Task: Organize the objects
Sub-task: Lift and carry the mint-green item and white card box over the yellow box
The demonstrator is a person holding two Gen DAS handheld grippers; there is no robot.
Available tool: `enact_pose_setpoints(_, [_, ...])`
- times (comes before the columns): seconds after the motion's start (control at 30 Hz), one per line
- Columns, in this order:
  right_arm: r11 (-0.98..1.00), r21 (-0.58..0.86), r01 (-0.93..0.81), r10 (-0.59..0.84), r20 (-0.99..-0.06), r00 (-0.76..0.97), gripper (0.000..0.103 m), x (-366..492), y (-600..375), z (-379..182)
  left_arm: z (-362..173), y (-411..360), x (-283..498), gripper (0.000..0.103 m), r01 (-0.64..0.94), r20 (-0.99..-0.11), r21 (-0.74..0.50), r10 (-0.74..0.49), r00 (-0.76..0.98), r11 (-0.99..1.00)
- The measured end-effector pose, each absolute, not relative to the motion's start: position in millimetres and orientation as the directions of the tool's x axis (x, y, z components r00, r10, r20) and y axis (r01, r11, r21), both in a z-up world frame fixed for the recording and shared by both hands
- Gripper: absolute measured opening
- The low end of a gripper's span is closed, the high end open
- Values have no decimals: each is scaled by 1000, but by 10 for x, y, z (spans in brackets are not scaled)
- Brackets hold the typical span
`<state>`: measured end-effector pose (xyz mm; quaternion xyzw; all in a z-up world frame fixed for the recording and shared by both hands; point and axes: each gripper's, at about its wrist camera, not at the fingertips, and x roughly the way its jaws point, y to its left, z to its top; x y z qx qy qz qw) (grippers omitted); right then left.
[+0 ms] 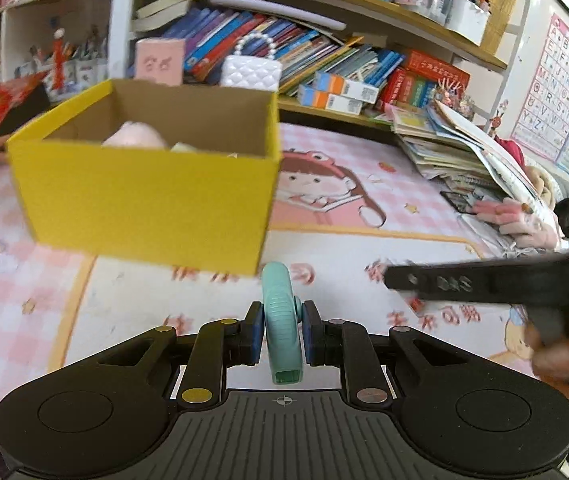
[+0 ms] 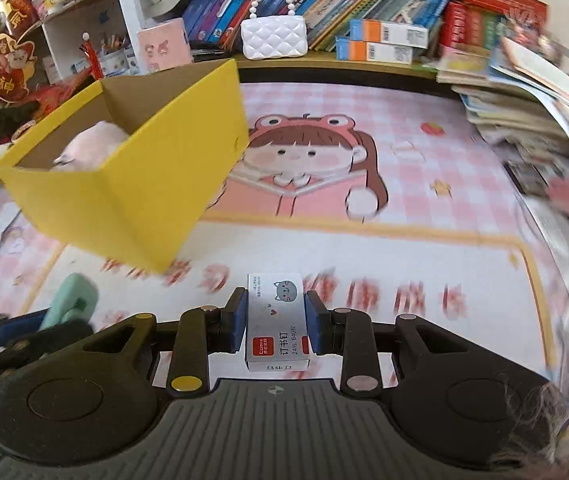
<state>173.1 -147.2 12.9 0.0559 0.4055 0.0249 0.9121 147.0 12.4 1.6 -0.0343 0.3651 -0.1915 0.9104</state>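
Left gripper (image 1: 281,330): fingers clamped on a mint-green stapler (image 1: 280,320), held above the pink cartoon surface (image 1: 364,216)

Right gripper (image 2: 275,320): fingers pinched tight on a small staple box (image 2: 275,320) printed "订书钉 24/6", with a cat face and a red label, its brand too small to read

Beyond both: yellow cardboard box (image 1: 144,196) on the surface, pink soft toy (image 2: 92,144) inside

Left view only: right gripper's black finger (image 1: 464,282) and, far right, an alphabet poster (image 1: 552,92)

Farthest back, white quilted purse (image 2: 274,36) before shelved books (image 2: 220,4)
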Motion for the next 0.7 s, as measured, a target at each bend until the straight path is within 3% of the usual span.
enact_pose_setpoints(0.7, [996, 72, -53, 89, -733, 674, 28, 836, -128, 165, 90, 1179, 808, 18, 325, -636, -174, -358, 683, 929])
